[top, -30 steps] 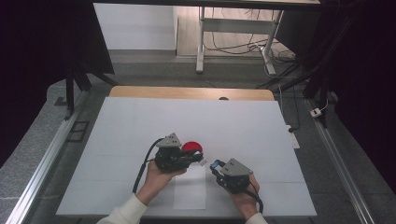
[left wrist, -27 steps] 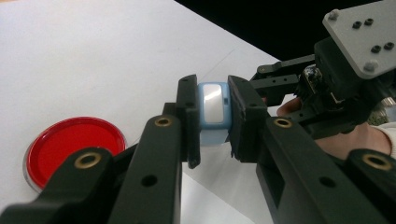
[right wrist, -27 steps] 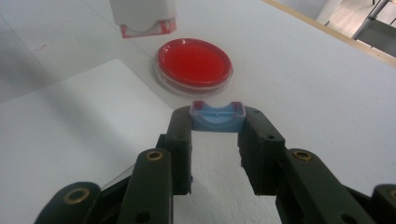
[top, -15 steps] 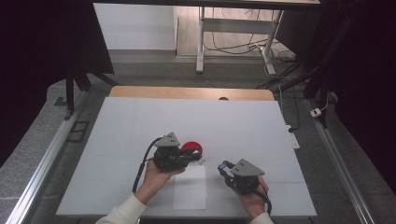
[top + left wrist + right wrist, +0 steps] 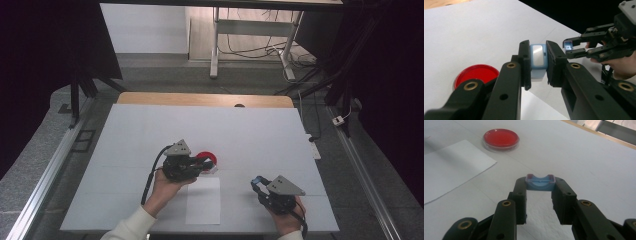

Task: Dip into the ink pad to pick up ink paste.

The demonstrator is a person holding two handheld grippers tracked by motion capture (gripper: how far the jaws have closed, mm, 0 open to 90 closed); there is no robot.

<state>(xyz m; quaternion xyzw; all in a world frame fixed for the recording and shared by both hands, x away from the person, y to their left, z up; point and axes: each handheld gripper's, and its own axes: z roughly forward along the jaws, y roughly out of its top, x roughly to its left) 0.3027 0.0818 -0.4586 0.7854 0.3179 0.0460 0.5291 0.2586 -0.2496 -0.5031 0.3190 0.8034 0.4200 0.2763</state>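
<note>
Two grippers, each clamped on a pale blue piece.
Left gripper grips a blue block; right gripper pinches what looks like a cap, near a red dish.

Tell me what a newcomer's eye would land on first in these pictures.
The red round dish stands out first, bright on the white table just beyond the left gripper. Next comes the pale blue block clamped between that gripper's jaws. The right gripper, nearer the table's right front edge, pinches a small blue cap at its jaw tips, and a white sheet of paper lies between the hands.
</note>
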